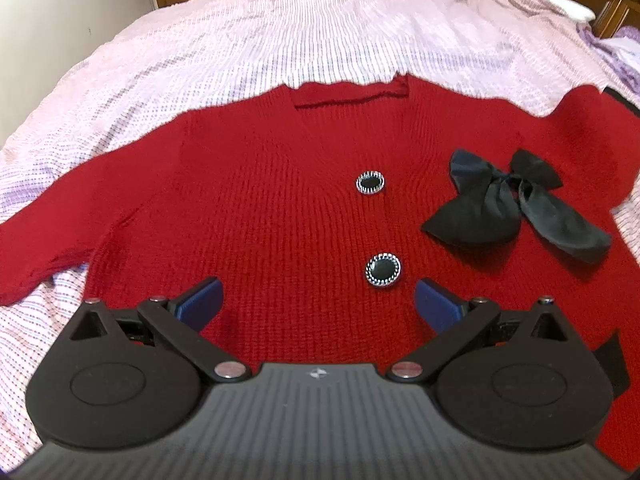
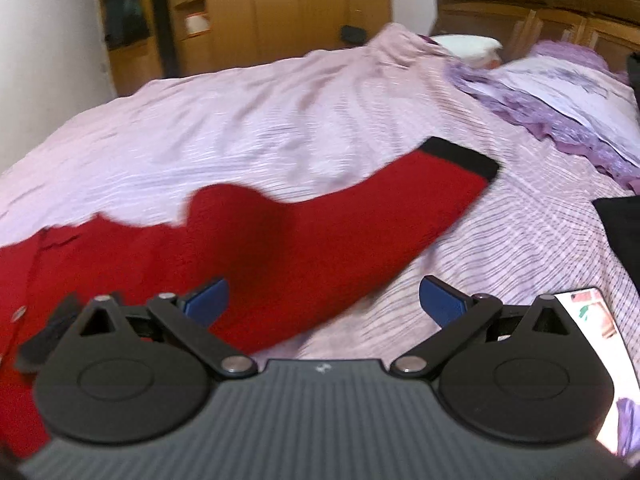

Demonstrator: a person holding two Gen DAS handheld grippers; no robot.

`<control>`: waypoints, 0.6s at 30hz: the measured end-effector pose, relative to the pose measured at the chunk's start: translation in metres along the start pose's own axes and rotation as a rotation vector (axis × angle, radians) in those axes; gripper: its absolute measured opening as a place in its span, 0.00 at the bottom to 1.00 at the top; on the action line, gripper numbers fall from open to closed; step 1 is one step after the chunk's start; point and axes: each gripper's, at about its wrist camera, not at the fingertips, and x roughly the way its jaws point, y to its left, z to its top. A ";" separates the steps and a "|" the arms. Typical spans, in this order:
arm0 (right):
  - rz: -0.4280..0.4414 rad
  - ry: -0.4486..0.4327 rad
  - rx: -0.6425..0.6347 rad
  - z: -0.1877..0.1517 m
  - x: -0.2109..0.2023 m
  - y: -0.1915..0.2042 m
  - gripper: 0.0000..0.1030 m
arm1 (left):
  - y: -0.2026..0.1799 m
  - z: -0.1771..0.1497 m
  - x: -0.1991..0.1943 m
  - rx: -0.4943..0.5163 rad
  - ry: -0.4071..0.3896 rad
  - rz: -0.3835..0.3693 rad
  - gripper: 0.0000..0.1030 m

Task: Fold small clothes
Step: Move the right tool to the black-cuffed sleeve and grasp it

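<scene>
Red knitted cardigan (image 1: 280,208) lies spread flat, front up, across the middle of your left wrist view, on the pale pink bedspread (image 1: 280,32) that fills the upper half of the frame. Its neckline sits at upper centre, one sleeve runs off toward the lower left edge, and two black buttons with silvery rims (image 1: 370,182) sit one below the other just right of centre. A black ribbon bow (image 1: 516,204) rests on the knit at centre right. Your left gripper (image 1: 318,306) hovers over the cardigan's lower part with its blue pads (image 1: 202,304) spread wide apart, nothing between them.

In your right wrist view (blurred throughout) the other sleeve (image 2: 360,220) stretches from lower left up to centre right, ending in a black cuff (image 2: 460,158). Your right gripper (image 2: 324,304) is also spread wide, its left pad over the red knit and its right pad over bare bedspread, gripping nothing. A purple frilled pillow (image 2: 568,96) lies at upper right, wooden furniture (image 2: 280,8) behind.
</scene>
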 end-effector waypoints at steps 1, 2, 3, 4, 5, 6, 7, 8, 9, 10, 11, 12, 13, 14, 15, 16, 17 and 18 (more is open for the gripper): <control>-0.016 0.003 0.016 0.003 0.010 -0.008 1.00 | -0.001 -0.001 0.003 0.000 0.008 0.002 1.00; -0.025 0.005 0.028 0.005 0.017 -0.014 1.00 | -0.002 -0.002 0.007 0.001 0.019 0.005 1.00; -0.034 0.010 0.046 0.008 0.026 -0.021 1.00 | -0.003 -0.003 0.010 0.001 0.029 0.008 1.00; -0.039 0.012 0.064 0.010 0.032 -0.026 1.00 | -0.004 -0.005 0.012 0.000 0.035 0.010 1.00; -0.042 0.010 0.080 0.013 0.040 -0.032 1.00 | -0.005 -0.006 0.015 -0.002 0.039 0.012 1.00; -0.045 0.006 0.086 0.016 0.046 -0.036 1.00 | -0.005 -0.008 0.016 -0.002 0.041 0.014 1.00; -0.053 0.000 0.090 0.018 0.050 -0.039 1.00 | -0.005 -0.008 0.017 -0.002 0.041 0.015 1.00; -0.061 -0.004 0.095 0.021 0.058 -0.042 1.00 | -0.006 -0.009 0.018 0.001 0.042 0.016 1.00; -0.066 -0.006 0.096 0.023 0.064 -0.046 1.00 | -0.006 -0.009 0.019 0.002 0.044 0.017 1.00; -0.073 -0.007 0.097 0.026 0.071 -0.048 1.00 | -0.006 -0.009 0.020 0.002 0.045 0.019 1.00; -0.085 -0.009 0.103 0.028 0.079 -0.051 1.00 | -0.007 -0.010 0.021 0.004 0.046 0.022 1.00; -0.094 -0.010 0.114 0.029 0.084 -0.054 1.00 | -0.008 -0.011 0.022 0.007 0.045 0.026 1.00; -0.102 -0.012 0.133 0.030 0.090 -0.057 1.00 | -0.008 -0.011 0.022 0.010 0.044 0.030 1.00; -0.100 -0.010 0.160 0.031 0.096 -0.060 1.00 | -0.009 -0.012 0.023 0.013 0.042 0.034 1.00; -0.089 -0.010 0.184 0.032 0.102 -0.063 1.00 | -0.010 -0.013 0.023 0.016 0.041 0.037 1.00; -0.082 -0.013 0.203 0.032 0.105 -0.065 0.99 | -0.010 -0.012 0.024 0.017 0.042 0.040 1.00; -0.077 -0.020 0.220 0.032 0.109 -0.067 0.98 | -0.011 -0.012 0.025 0.018 0.044 0.042 1.00; -0.068 -0.028 0.235 0.033 0.112 -0.069 0.93 | -0.011 -0.012 0.026 0.017 0.046 0.042 1.00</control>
